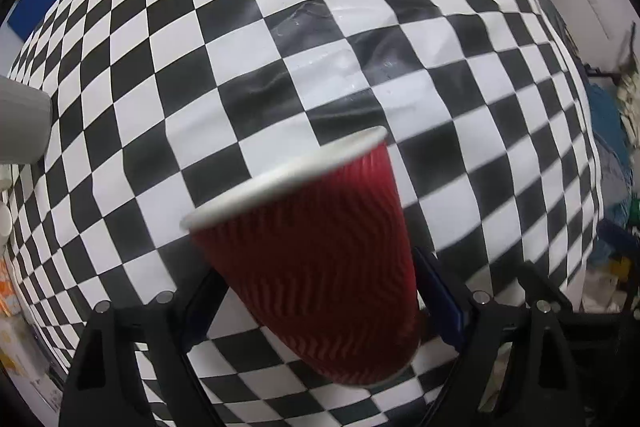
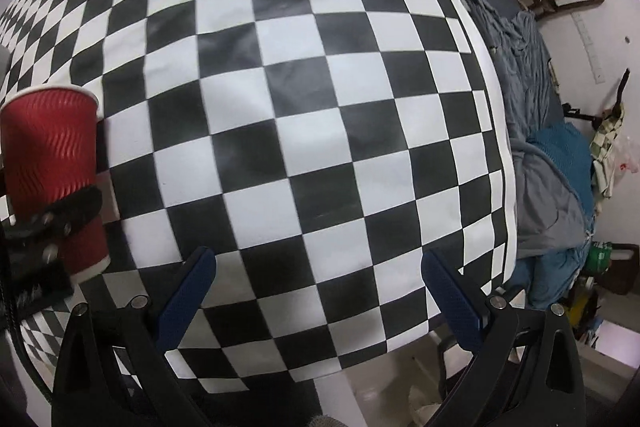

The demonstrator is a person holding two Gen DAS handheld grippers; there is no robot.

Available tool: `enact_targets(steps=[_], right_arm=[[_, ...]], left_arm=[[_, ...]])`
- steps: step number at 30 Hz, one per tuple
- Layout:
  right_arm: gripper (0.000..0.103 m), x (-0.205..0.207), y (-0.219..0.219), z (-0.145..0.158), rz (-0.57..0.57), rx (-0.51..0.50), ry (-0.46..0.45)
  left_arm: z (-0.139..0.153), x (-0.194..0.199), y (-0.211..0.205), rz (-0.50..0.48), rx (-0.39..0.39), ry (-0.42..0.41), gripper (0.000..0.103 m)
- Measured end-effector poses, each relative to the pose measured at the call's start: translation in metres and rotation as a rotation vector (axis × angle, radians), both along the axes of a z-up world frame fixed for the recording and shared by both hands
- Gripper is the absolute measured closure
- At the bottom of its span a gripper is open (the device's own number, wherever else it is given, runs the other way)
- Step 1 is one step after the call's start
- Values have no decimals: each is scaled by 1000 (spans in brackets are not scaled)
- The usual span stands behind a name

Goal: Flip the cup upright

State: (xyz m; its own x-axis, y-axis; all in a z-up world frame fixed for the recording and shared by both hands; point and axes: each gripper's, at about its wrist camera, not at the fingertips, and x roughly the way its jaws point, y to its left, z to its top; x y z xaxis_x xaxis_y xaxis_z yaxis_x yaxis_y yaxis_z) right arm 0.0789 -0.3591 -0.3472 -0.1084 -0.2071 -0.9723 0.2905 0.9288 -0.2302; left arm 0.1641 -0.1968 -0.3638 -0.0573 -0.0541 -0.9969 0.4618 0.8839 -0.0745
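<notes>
1. The left gripper (image 1: 316, 291) is clamped on the cup (image 1: 316, 227) low on its body, near the base. The cup is carried above the middle of the table (image 1: 360, 27), rim (image 1: 288, 175) up and leaning a little.
2. In my judgement the step in hand is setting it down: level the base first, lower it straight onto the cloth (image 2: 304, 107), and release only once the base sits flat.
3. Keep the squeeze light; the wall looks like paper and would likely dent.
4. Avoid the wrinkled patch of cloth near the table's middle, where the base could rock.
5. The right gripper (image 2: 320, 291) hangs over the table's near edge with its jaws apart, holding nothing, well clear of the cup.
6. The cup is a red tapered cone with wavy ribbing and a rolled white rim.
7. The cloth is a smooth, slightly glossy black-and-white check.
</notes>
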Motion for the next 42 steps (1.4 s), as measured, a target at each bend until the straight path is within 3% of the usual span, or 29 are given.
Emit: enact_targets(steps=[5, 14, 22, 26, 29, 33, 42], right_arm=[[0, 13, -26, -9, 9, 9, 2], [0, 17, -24, -6, 26, 32, -3], [0, 19, -24, 6, 20, 99, -18], [0, 24, -12, 27, 25, 134, -45], [0, 29, 4, 46, 54, 155, -74], [0, 38, 37, 69, 106, 183, -116], [0, 58, 96, 69, 191, 201, -137]], left_arm=[[-8, 5, -5, 65, 14, 24, 16], [-10, -11, 2, 134, 11, 15, 13], [28, -26, 24, 227, -77, -27, 12], [72, -27, 50, 277, -105, -123, 11], [98, -28, 89, 328, -69, -225, 7], [106, -26, 121, 378, 22, -331, 6], [69, -40, 173, 499, 124, -338, 6]])
